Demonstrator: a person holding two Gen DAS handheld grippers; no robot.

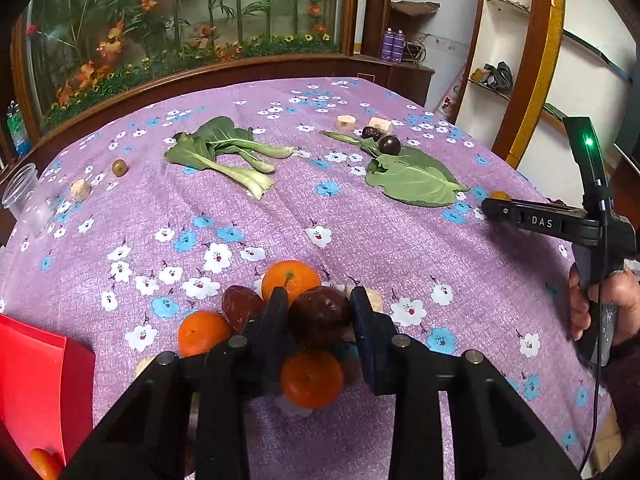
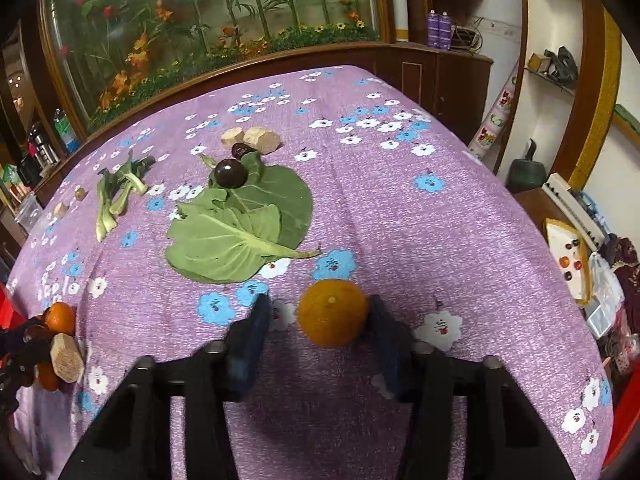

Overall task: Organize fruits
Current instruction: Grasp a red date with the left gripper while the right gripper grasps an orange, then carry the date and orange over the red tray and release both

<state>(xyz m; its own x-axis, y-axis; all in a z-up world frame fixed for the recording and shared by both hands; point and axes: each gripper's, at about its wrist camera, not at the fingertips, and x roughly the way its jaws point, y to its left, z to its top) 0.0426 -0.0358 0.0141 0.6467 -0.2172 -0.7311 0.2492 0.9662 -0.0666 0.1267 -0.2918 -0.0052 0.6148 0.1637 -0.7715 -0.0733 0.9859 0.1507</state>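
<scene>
My left gripper (image 1: 320, 312) squeezes a dark red fruit (image 1: 320, 316) between its two pads, near me in a small pile with three oranges (image 1: 291, 280) on the purple flowered cloth (image 1: 360, 220). My right gripper (image 2: 318, 316) has an orange (image 2: 333, 312) between its fingers; the right pad touches it, but the left pad looks apart, so I cannot tell if it is clenched. This orange is round with no long side, and its little stem dot points up and far from me.
</scene>
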